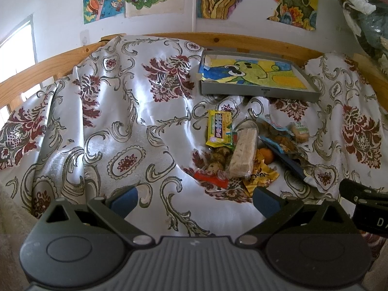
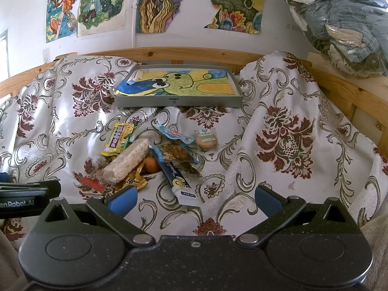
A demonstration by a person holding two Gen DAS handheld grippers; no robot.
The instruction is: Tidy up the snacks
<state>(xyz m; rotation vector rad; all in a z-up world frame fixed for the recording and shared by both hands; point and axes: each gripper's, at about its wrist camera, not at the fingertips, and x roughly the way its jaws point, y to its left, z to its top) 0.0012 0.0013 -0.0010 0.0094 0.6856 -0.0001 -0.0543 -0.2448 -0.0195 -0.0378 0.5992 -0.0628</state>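
While both grippers hung low over the bed, the snacks lay heaped in a dip of the flowered cloth [image 1: 116,126], in front of a shallow grey tray [image 2: 178,101] that sat farther back by the wooden bed rail [image 2: 194,52]. The tray's floor was lined with a crayon drawing of a green creature, and its long side ran across the bed. Nearest the middle of the heap was a long pale rice-cracker bar [image 2: 128,161] in clear wrap; from the right wrist view its long axis ran on a slant, far end up to the right, near end down to the left. A yellow packet [image 2: 117,139] lay just behind it at much the same slant, touching or nearly so. A small orange fruit [image 2: 151,164] sat tucked against the bar's right side. Beside that lay a dark blue packet [image 2: 175,179], its long axis pointing back and leftward into the pile, its white end nearest the right gripper [image 2: 194,200]. A single round biscuit in its wrapper [image 2: 206,140] lay apart to the right. A red wrapper [image 1: 211,180] and a crumpled gold one [image 1: 260,177] sat at the pile's near edge. The right gripper's blue fingers [image 2: 122,200] stood wide apart, holding nothing. The left gripper [image 1: 195,200] was likewise spread wide, empty.
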